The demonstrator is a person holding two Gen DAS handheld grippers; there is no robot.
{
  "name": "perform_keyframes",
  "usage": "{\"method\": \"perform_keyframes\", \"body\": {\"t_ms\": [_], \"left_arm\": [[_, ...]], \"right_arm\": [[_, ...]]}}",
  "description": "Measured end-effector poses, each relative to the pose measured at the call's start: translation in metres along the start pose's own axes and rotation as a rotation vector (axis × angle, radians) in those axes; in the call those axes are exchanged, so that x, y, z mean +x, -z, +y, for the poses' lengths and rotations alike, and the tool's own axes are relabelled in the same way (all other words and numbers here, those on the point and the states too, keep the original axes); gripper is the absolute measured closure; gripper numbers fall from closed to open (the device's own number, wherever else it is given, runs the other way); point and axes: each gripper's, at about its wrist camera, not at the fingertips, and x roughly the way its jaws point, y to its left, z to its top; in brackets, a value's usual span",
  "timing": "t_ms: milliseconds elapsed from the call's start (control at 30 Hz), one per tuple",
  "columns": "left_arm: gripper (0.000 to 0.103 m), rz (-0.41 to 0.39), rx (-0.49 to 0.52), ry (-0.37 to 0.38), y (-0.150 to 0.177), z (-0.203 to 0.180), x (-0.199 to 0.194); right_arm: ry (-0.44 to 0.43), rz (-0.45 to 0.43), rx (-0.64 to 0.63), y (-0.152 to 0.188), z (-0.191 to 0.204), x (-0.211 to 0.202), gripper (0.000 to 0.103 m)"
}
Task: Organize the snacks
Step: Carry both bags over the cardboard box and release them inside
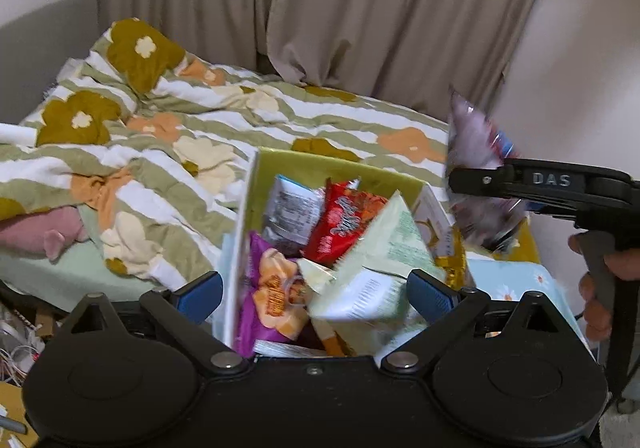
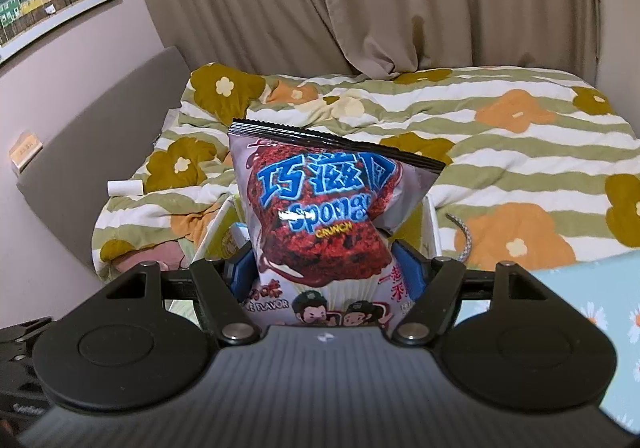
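1. Bed w/ flowered quilt [image 1: 168,135] lies beyond both grippers; prob. just the backdrop, box sits near its edge on a blue daisy-print surface [image 2: 592,312].
2. Snack box [image 1: 280,167], yellow inside, is right ahead of the left gripper [image 1: 314,294]. Already crowded w/ packets: red one [image 1: 340,224], purple one [image 1: 272,300], pale green one [image 1: 384,248]. Looks like the collection point.
3. Left gripper: jaws wide apart, nothing btwn them, hovering over box's near end.
4. Right gripper [image 2: 326,268] is clamped on the Sponge Crunch bag [image 2: 320,215] at its lower half, bag upright, held above the box's right side. Prob. about to go in.
5. Hard to see: bag is motion-blurred in left view; box floor hidden under packets; box mostly blocked by bag in right view.
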Motion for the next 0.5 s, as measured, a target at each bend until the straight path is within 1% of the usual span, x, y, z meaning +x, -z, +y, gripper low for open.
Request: {"method": "perform_keyframes", "body": {"t_ms": [33, 67, 133, 267, 500], "left_arm": [[0.003, -0.004, 0.003, -0.005, 0.000, -0.001, -0.001], [0.003, -0.004, 0.004, -0.010, 0.001, 0.000, -0.001], [0.003, 0.003, 0.003, -0.016, 0.003, 0.001, 0.001], [0.003, 0.013, -0.002, -0.002, 0.009, 0.003, 0.002], [0.003, 0.014, 0.014, -0.008, 0.013, 0.004, 0.005]], "right_arm": [[0.000, 0.003, -0.010, 0.000, 0.002, 0.003, 0.013], [0.001, 0.011, -0.022, -0.001, 0.004, 0.008, 0.000], [0.010, 0.012, -0.029, 0.001, 0.008, 0.012, 0.000], [0.006, 0.004, -0.021, 0.009, 0.010, 0.013, 0.000], [0.024, -0.010, -0.009, 0.015, 0.010, 0.007, 0.000]]}}
